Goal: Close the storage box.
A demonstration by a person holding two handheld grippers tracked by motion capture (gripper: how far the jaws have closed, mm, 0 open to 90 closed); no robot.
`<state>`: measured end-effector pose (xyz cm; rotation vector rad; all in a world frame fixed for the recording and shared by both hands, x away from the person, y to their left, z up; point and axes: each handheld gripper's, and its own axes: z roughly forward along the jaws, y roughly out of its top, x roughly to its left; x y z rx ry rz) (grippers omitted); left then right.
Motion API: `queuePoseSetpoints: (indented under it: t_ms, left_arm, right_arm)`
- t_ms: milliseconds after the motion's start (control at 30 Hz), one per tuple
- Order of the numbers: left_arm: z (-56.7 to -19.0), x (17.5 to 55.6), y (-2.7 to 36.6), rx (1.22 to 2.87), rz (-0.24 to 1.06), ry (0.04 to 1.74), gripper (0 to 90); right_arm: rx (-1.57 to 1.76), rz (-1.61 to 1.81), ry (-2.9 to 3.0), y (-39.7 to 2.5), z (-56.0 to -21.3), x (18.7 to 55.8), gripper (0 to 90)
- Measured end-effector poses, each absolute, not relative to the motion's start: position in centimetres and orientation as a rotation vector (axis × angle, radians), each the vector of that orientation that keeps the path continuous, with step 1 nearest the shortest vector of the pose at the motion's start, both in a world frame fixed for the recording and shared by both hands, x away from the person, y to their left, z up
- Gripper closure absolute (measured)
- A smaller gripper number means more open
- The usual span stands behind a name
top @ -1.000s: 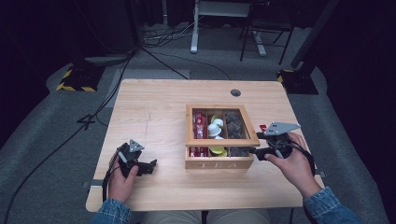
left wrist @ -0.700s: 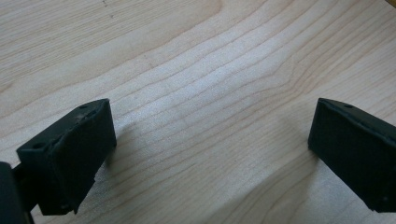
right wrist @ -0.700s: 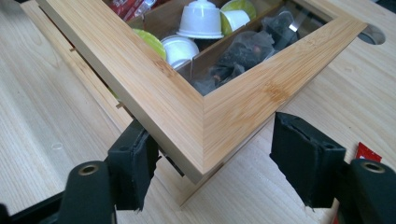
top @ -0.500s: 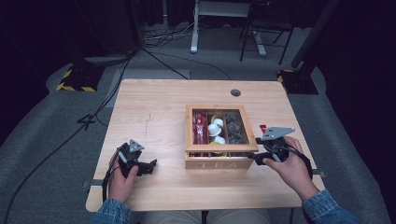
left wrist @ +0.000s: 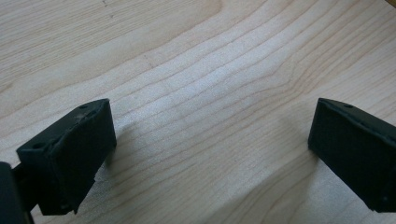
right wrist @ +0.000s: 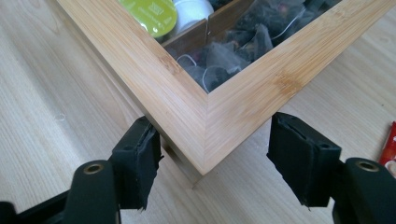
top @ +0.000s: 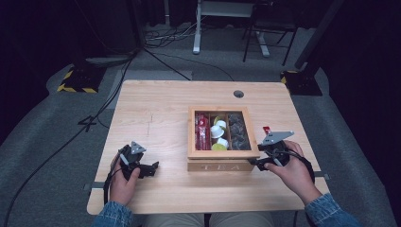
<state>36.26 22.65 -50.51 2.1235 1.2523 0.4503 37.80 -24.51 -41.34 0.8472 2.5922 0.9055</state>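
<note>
A wooden tea box (top: 223, 154) with a windowed lid lying flat sits right of the table's middle. Through the window I see red sachets (top: 202, 128), white and green capsules (top: 218, 133) and dark tea bags (top: 239, 132). My right gripper (top: 259, 163) is at the box's near right corner. In the right gripper view the box corner (right wrist: 205, 116) pokes between the jaws of the open right gripper (right wrist: 212, 140), one jaw on each side. My left gripper (top: 150, 169) rests open on bare wood at the near left, and the left gripper (left wrist: 210, 126) holds nothing.
A small red sachet (top: 266, 129) lies on the table (top: 156, 109) just right of the box, also seen as a red sachet (right wrist: 388, 144) past the right jaw. A round cable hole (top: 239, 93) is at the far edge. Dark floor, cables and chair legs surround the table.
My right gripper has slid toward the person along the box's right side, down to its near right corner. The left gripper has stayed put.
</note>
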Motion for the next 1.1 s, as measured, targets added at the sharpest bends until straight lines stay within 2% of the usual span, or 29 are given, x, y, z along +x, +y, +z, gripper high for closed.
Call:
queuePoseSetpoints:
  t_ms: [533,667,867,1100]
  left_arm:
    - [-50.5,36.3,22.6,2.121,0.451,1.252,1.1]
    - [-50.5,36.3,22.6,2.121,0.450,1.253,1.1]
    - [-50.5,36.3,22.6,2.119,0.449,1.254,1.1]
    - [-50.5,36.2,22.6,2.119,0.453,1.254,1.1]
  right_arm:
    - [0.893,0.881,2.652,-24.5,-42.4,37.8,34.2]
    - [0.917,0.906,2.644,-24.5,-42.4,37.7,29.2]
    - [0.919,0.952,2.614,-24.7,-41.3,37.5,26.9]
    - [0.963,1.043,2.504,-26.9,-39.3,38.0,26.3]
